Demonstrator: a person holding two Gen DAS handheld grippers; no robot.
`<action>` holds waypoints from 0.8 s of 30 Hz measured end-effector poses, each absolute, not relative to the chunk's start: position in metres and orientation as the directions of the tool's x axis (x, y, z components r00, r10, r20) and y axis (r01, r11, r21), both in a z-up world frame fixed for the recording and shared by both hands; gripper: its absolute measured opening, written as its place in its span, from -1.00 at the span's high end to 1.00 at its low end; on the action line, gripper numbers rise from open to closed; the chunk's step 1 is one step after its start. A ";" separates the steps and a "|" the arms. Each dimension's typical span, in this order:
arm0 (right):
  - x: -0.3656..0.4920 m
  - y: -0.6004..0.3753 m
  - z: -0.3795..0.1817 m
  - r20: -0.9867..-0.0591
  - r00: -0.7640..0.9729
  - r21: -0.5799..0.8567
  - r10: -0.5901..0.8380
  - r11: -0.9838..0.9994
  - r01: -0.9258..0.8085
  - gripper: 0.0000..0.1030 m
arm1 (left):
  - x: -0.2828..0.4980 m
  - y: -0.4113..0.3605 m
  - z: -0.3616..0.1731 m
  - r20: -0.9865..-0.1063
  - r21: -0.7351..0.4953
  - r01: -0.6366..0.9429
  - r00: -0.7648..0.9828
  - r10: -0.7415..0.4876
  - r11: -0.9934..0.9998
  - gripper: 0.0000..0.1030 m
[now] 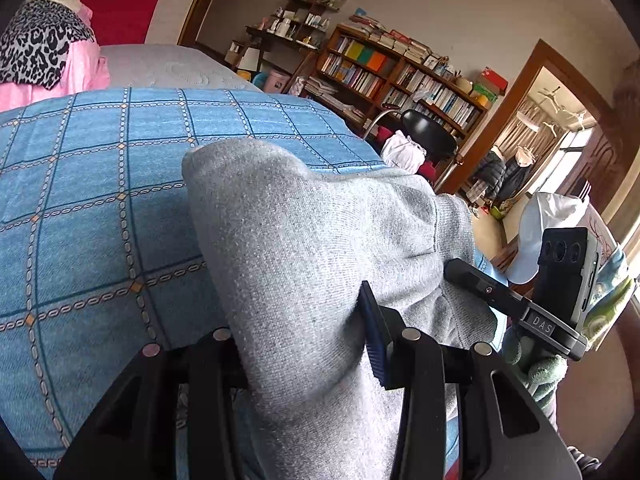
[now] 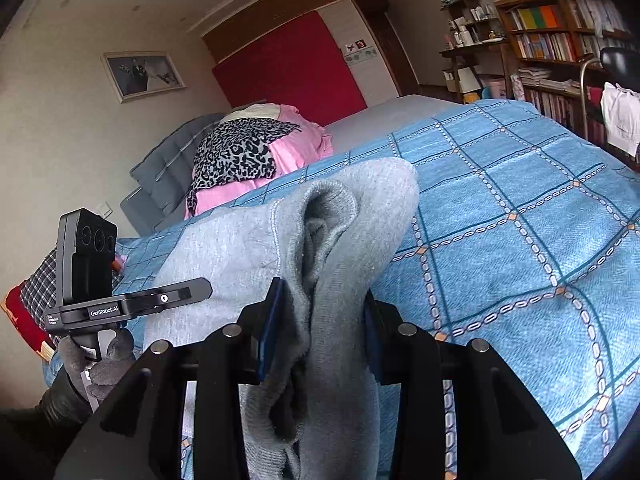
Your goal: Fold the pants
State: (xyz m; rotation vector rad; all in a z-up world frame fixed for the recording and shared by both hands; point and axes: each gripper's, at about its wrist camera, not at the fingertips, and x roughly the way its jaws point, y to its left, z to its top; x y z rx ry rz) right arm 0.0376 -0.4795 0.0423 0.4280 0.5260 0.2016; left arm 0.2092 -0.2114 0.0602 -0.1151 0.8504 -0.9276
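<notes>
The grey knit pants (image 1: pixel 304 240) lie bunched over the blue checked bedspread (image 1: pixel 92 184). My left gripper (image 1: pixel 308 340) is shut on a thick fold of the pants; the cloth hides its left finger. In the right wrist view the pants (image 2: pixel 340 240) rise in a rolled fold, and my right gripper (image 2: pixel 320 328) is shut on the pants between its blue pads (image 2: pixel 272 328). Each gripper shows in the other's view: the right one (image 1: pixel 560 292) at the pants' right edge, the left one (image 2: pixel 92 280) at their left edge.
A pile of pink and leopard-print clothes (image 2: pixel 248 152) sits at the bed's head. A bookshelf (image 1: pixel 400 76), a black chair (image 1: pixel 428 136) and an open doorway (image 1: pixel 540 140) stand beyond the bed's far side. A red wardrobe panel (image 2: pixel 292 64) is behind the bed.
</notes>
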 end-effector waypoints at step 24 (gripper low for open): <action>0.128 -0.578 -0.029 -0.592 0.790 0.415 0.157 0.900 0.131 0.27 | 0.312 -0.335 -0.017 -0.670 -0.439 0.656 0.216 -0.710 0.614 0.04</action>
